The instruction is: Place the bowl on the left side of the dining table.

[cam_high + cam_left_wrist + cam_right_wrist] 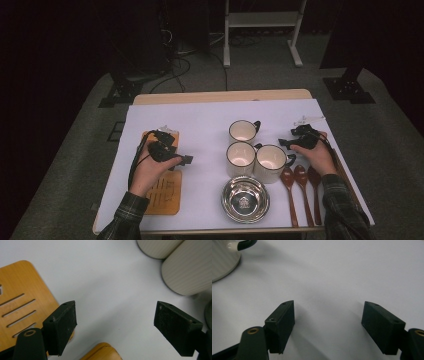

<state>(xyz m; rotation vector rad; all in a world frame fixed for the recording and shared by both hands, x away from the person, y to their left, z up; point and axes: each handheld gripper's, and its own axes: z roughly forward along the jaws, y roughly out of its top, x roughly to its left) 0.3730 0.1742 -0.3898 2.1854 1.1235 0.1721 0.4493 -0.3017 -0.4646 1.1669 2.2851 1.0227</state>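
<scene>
Three mugs (242,132), three wooden spoons (300,192), one steel bowl (245,199); left claw (186,160) and right claw (283,142) both released, empty.

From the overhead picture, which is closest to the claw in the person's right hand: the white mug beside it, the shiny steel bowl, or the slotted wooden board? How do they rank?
From the right claw:
1. White mug with a dark handle, just left of and below the claw.
2. Shiny steel bowl, at the front edge near the middle.
3. Slotted wooden board, far across on the left, under the left hand.
</scene>
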